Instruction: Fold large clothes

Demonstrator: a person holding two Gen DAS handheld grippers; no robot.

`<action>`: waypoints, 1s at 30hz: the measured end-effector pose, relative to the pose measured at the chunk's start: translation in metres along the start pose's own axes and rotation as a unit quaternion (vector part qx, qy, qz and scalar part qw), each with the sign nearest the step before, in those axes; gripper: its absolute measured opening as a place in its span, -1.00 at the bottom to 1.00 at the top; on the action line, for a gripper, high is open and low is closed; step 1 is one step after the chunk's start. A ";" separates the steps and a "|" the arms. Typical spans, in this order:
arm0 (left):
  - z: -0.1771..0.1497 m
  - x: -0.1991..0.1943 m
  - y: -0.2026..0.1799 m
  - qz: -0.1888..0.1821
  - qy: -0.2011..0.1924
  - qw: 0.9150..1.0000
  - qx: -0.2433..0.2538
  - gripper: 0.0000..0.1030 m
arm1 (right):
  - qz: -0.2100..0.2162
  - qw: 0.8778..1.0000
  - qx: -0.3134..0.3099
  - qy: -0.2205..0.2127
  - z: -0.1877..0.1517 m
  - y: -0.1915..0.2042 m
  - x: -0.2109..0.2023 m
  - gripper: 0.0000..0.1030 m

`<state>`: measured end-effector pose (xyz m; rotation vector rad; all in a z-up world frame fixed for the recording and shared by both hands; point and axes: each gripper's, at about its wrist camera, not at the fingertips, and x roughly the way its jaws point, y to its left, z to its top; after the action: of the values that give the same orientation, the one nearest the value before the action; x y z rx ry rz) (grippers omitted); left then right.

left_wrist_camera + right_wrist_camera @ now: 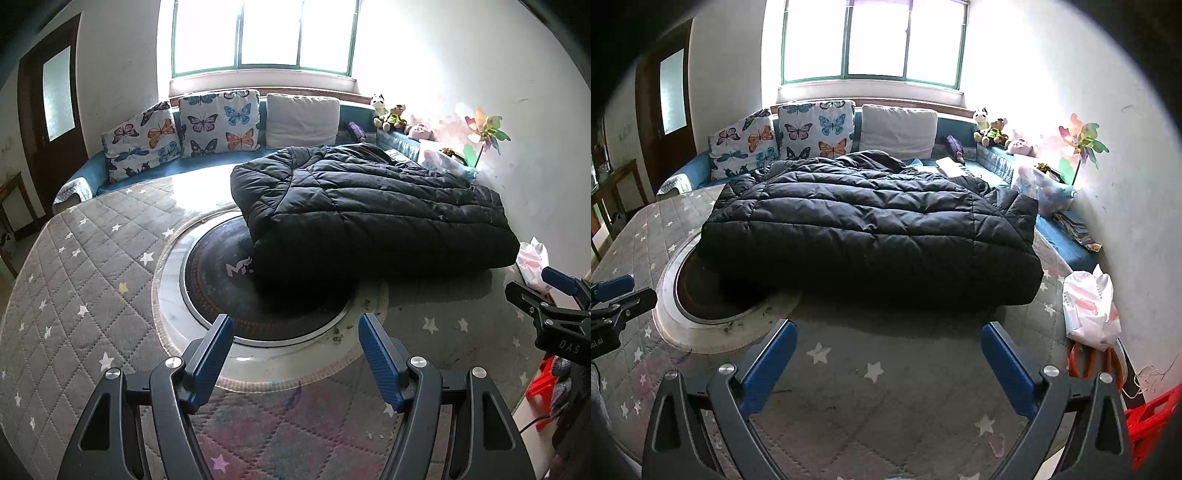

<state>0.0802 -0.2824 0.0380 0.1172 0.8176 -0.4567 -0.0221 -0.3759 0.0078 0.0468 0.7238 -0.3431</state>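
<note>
A black puffer jacket (373,214) lies folded into a thick block on the round table with a grey starred quilted cover (74,280). It also shows in the right wrist view (871,236), filling the middle. My left gripper (295,325) is open and empty, held above the table's near edge, short of the jacket. My right gripper (888,332) is open and empty, just in front of the jacket's near edge. The right gripper shows at the right edge of the left wrist view (546,291).
A dark round inset (221,280) sits in the table's middle, partly under the jacket. A tissue pack (1089,306) and orange scissors (1082,362) lie at the table's right edge. A blue sofa with butterfly cushions (218,122) and toys stands behind. A red stool (1152,417) is low right.
</note>
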 end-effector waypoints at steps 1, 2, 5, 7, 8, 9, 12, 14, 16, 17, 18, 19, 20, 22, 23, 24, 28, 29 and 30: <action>0.000 0.000 0.000 0.000 0.000 1.000 0.000 0.44 | 0.000 1.000 0.000 0.000 0.000 0.000 0.000 1.00; 0.000 0.000 0.000 0.002 0.000 1.000 0.000 0.44 | 0.000 1.000 0.000 0.000 0.000 0.000 -0.001 1.00; 0.000 0.000 -0.001 0.010 -0.003 1.000 0.000 0.44 | 0.002 1.000 0.004 -0.002 0.000 0.000 0.001 1.00; 0.000 0.000 -0.001 0.011 -0.004 1.000 0.001 0.44 | 0.002 1.000 0.007 -0.002 -0.001 0.000 0.001 1.00; 0.000 0.000 -0.001 0.012 -0.005 1.000 0.002 0.44 | 0.002 1.000 0.008 -0.001 -0.001 -0.001 0.002 1.00; 0.000 0.001 -0.002 0.012 -0.005 1.000 0.002 0.44 | 0.002 1.000 0.009 -0.001 -0.002 0.000 0.003 1.00; 0.000 0.001 -0.003 0.013 -0.004 1.000 0.005 0.44 | 0.002 1.000 0.011 0.000 -0.003 0.000 0.003 1.00; 0.000 0.002 -0.004 0.013 -0.004 1.000 0.006 0.44 | 0.003 1.000 0.010 -0.001 -0.003 0.000 0.003 1.00; 0.000 0.002 -0.004 0.014 -0.004 1.000 0.007 0.44 | 0.002 1.000 0.010 0.000 -0.003 0.000 0.003 1.00; 0.000 0.002 -0.004 0.014 -0.005 1.000 0.007 0.44 | 0.002 1.000 0.010 0.000 -0.003 0.000 0.003 1.00; 0.000 0.002 -0.004 0.014 -0.005 1.000 0.006 0.44 | 0.003 1.000 0.010 0.000 -0.003 0.000 0.003 1.00; 0.000 0.002 -0.004 0.014 -0.005 1.000 0.006 0.44 | 0.003 1.000 0.011 0.000 -0.003 0.000 0.003 1.00; 0.000 0.003 -0.004 0.013 -0.005 1.000 0.005 0.44 | 0.003 1.000 0.011 0.000 -0.003 0.000 0.003 1.00; 0.000 0.003 -0.005 0.013 -0.005 1.000 0.006 0.44 | 0.005 1.000 0.009 0.000 -0.003 0.001 0.004 1.00; 0.000 0.003 -0.005 0.013 -0.006 1.000 0.007 0.44 | 0.005 1.000 0.009 0.000 -0.004 0.001 0.004 1.00; 0.000 0.003 -0.005 0.014 -0.006 1.000 0.008 0.44 | 0.005 1.000 0.010 0.000 -0.004 0.001 0.004 1.00; 0.002 0.004 -0.005 0.013 -0.006 1.000 0.010 0.44 | 0.007 1.000 0.010 0.001 -0.004 0.003 0.005 1.00; 0.002 0.005 -0.005 0.012 -0.006 1.000 0.010 0.44 | 0.007 1.000 0.010 0.001 -0.004 0.002 0.006 1.00; 0.002 0.005 -0.005 0.011 -0.006 1.000 0.010 0.44 | 0.007 1.000 0.010 0.002 -0.004 0.003 0.006 1.00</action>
<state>0.0820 -0.2894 0.0366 0.1426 0.7988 -0.4443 -0.0200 -0.3743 0.0007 0.0708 0.7231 -0.3358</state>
